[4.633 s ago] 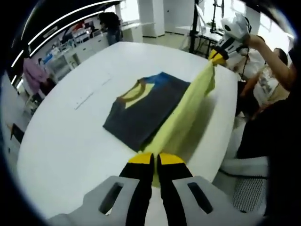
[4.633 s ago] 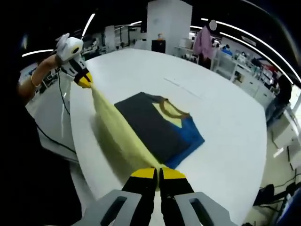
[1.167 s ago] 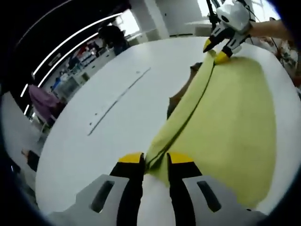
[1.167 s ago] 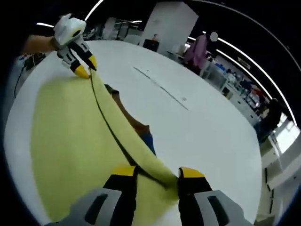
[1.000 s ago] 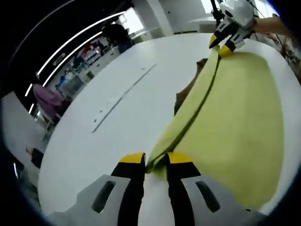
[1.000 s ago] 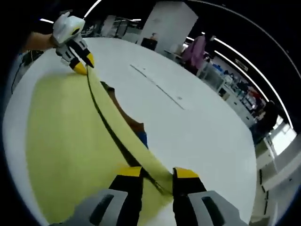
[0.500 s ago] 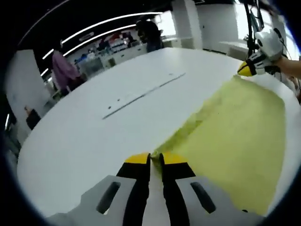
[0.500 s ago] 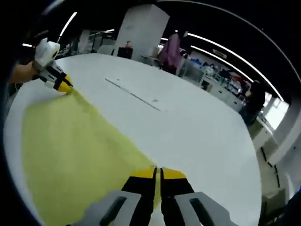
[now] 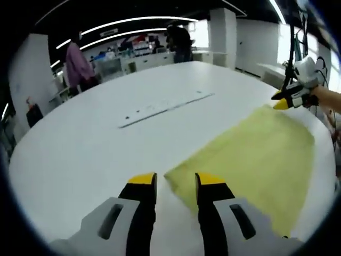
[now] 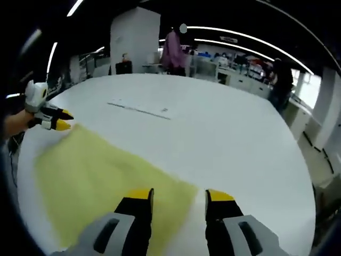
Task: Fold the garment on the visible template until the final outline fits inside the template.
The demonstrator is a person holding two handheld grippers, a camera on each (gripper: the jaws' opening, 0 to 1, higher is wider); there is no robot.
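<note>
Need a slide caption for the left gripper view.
Open left tool above the corner of a flat yellow garment on a white table, right tool at the far corner.

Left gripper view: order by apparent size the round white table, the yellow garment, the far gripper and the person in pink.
1. Round white table
2. Yellow fabric garment
3. Person in pink and far right gripper: similar, and differing distances make ranking unsure.

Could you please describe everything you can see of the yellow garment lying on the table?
The yellow garment is a plain pale-yellow piece of soft, thin-looking fabric, spread flat in a roughly four-sided shape on the white table. Its near corner lies between the open jaws of the left gripper, apparently ungripped. The right gripper likewise hovers open over another corner. No other colour of the garment shows.
</note>
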